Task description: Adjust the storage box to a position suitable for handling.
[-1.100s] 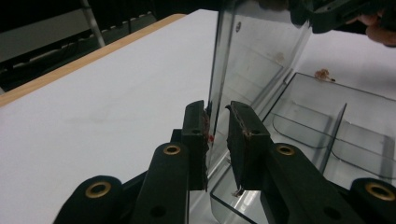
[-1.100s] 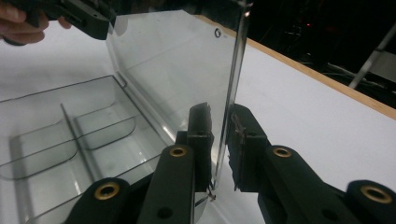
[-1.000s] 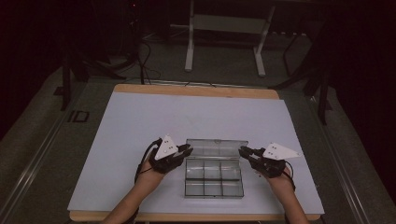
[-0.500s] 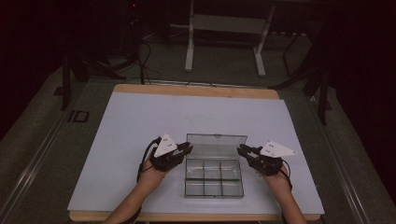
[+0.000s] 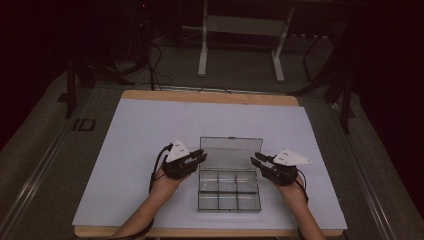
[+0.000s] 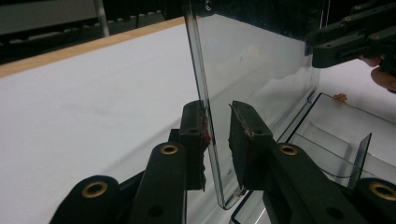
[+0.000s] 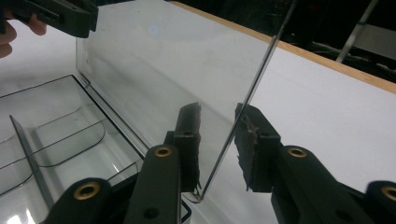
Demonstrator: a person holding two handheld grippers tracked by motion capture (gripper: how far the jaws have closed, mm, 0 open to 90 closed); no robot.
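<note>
Standing upright between both claws: clear lid [image 5: 230, 152] of divided box [image 5: 229, 190]. Left claw [image 6: 217, 122] and right claw [image 7: 217, 125] just loosening, jaws open, lid edges between.

No text, label, brand, number or sign can be read in any of the views; the clear plastic compartment box [image 5: 229, 187] and its raised lid [image 5: 230, 152] carry no print; the grey plates atop each hand-held gripper show small dark marks, too small to make out; a dark outlined mark on the floor left of the worktop [image 5: 150, 130] is too dim to read.
</note>
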